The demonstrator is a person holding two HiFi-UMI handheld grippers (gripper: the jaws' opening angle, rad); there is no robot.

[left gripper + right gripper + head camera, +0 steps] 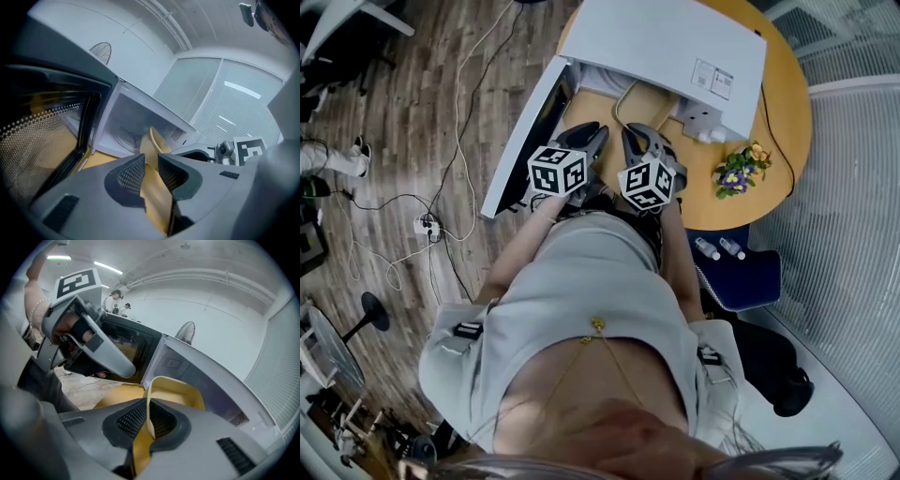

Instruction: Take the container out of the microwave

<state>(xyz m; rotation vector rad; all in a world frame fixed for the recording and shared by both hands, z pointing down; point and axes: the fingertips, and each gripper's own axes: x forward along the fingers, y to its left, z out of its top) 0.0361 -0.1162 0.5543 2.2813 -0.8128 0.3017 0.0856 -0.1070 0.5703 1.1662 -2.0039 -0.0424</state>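
Note:
The white microwave (675,47) sits on a round wooden table (787,112) with its door (525,141) swung open to the left. A pale yellow container (642,103) is at the mouth of the oven, held by both grippers. My left gripper (584,138) grips its left side and my right gripper (642,141) its right side. In the left gripper view the jaws of the left gripper (151,171) are shut on the container (154,140). In the right gripper view the right gripper (149,420) pinches the thin rim of the container (180,392).
A small bunch of flowers (739,171) lies on the table's near right. Two small bottles (717,247) rest on a blue chair (755,277). A power strip (425,225) and cables lie on the wooden floor at the left. A glass wall runs along the right.

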